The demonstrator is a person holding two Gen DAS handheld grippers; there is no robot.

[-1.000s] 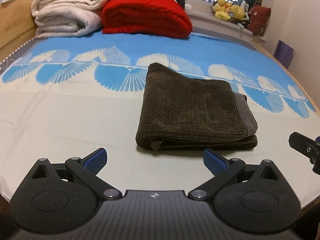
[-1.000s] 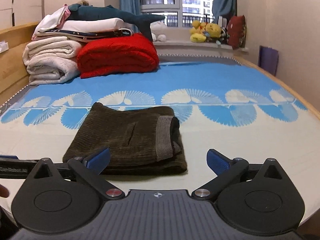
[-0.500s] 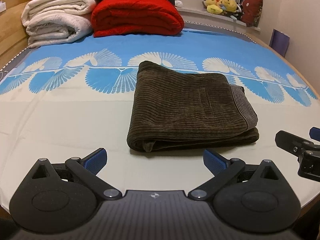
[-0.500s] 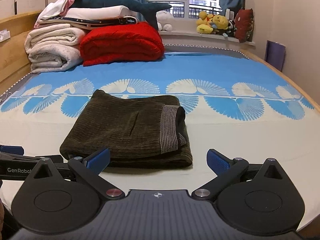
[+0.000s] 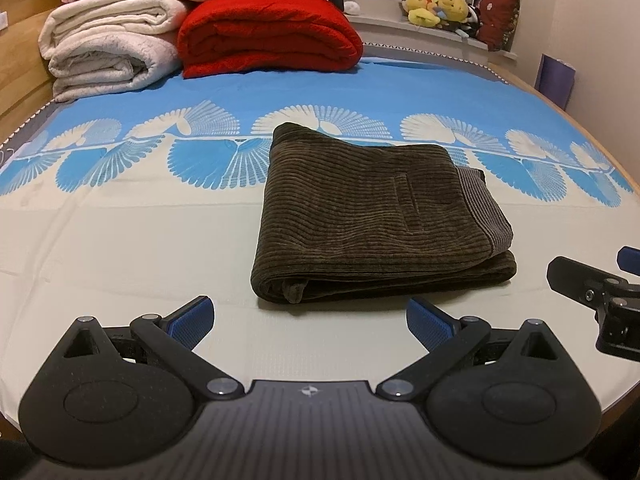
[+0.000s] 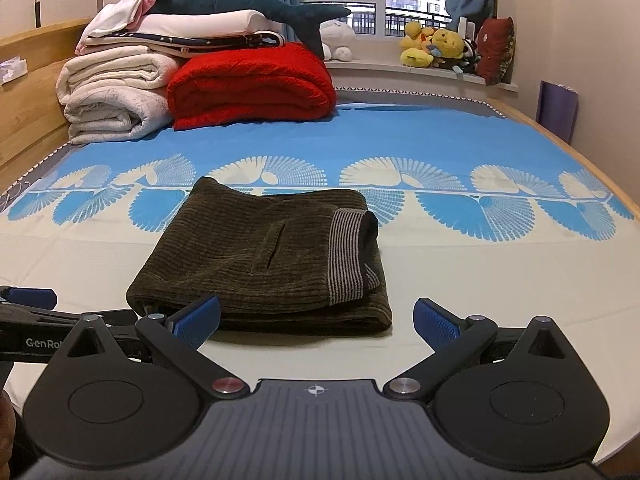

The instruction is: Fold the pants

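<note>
The brown corduroy pants (image 5: 372,216) lie folded into a thick, squarish bundle on the bed (image 5: 120,240), resting on the pale part of the sheet with their far edge reaching the band of blue fan shapes. A striped grey waistband (image 6: 347,256) runs along the bundle's right side, and a slit pocket (image 5: 408,202) shows on the top layer; the stacked folded edges face the cameras. The left tongs (image 5: 310,320) sit low over the near edge of the bed, just short of the pants, with both blue-padded fingers (image 5: 192,318) spread wide and nothing between them. The right tongs (image 6: 316,318) are likewise spread wide and empty — their left pad appears in front of the near edge of the bundle in the right wrist view, though whether it touches the cloth cannot be told. Each tool shows in the other's view: the right one at the right edge of the left wrist view, the left one at the left edge of the right wrist view, so the two sit side by side before the pants. At the head of the bed are a folded red blanket (image 6: 252,84) and, beside it, rolled white blankets (image 6: 112,96) with more bedding and a blue plush shark (image 6: 248,4) on top — yellow stuffed toys (image 6: 436,46) sit on the window sill beyond.
</note>
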